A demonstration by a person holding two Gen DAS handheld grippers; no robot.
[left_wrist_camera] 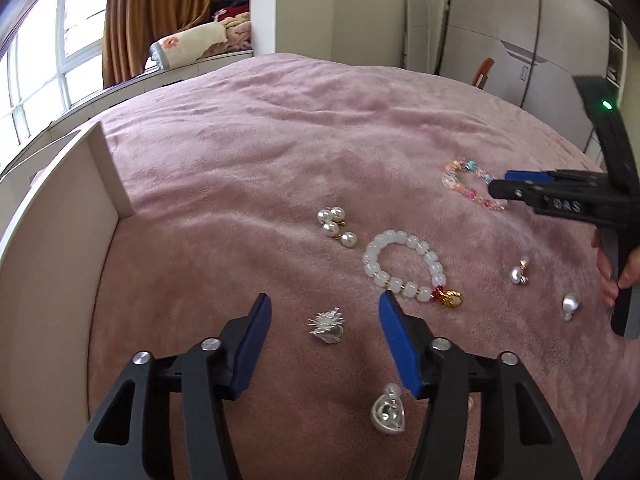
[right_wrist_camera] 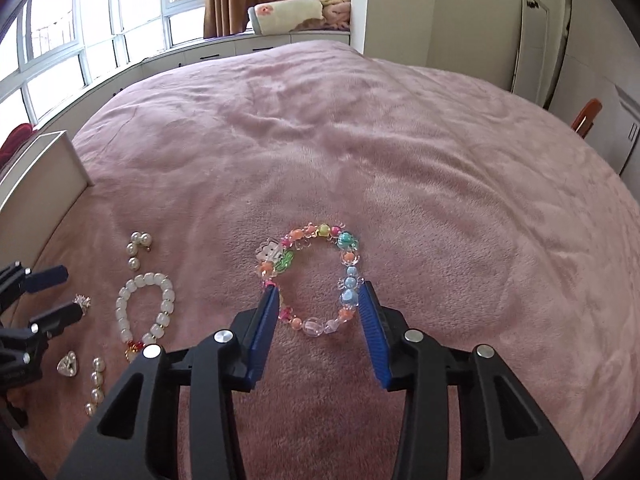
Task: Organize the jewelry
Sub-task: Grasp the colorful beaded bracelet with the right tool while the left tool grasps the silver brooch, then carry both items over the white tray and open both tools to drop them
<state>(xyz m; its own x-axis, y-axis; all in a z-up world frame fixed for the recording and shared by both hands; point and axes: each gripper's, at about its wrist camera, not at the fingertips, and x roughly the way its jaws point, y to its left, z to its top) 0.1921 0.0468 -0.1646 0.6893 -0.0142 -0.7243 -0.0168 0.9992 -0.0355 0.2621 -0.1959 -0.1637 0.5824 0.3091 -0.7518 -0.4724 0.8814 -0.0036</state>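
Jewelry lies on a pink blanket (left_wrist_camera: 280, 140). My left gripper (left_wrist_camera: 324, 304) is open, its fingers on either side of a silver brooch (left_wrist_camera: 326, 325). A white bead bracelet (left_wrist_camera: 404, 266) with a red and gold charm lies just beyond it, with pearl earrings (left_wrist_camera: 336, 226) to its left. My right gripper (right_wrist_camera: 318, 294) is open and straddles the near half of a colourful bead bracelet (right_wrist_camera: 312, 276), which also shows in the left wrist view (left_wrist_camera: 470, 188). The right gripper (left_wrist_camera: 500, 190) appears there side-on.
A white box (left_wrist_camera: 60, 240) stands at the left; it also shows in the right wrist view (right_wrist_camera: 44, 168). Small pearl and silver pieces (left_wrist_camera: 520, 274) (left_wrist_camera: 570, 304) lie at the right, a silver heart piece (left_wrist_camera: 387, 412) near me. A window and cabinets lie beyond the bed.
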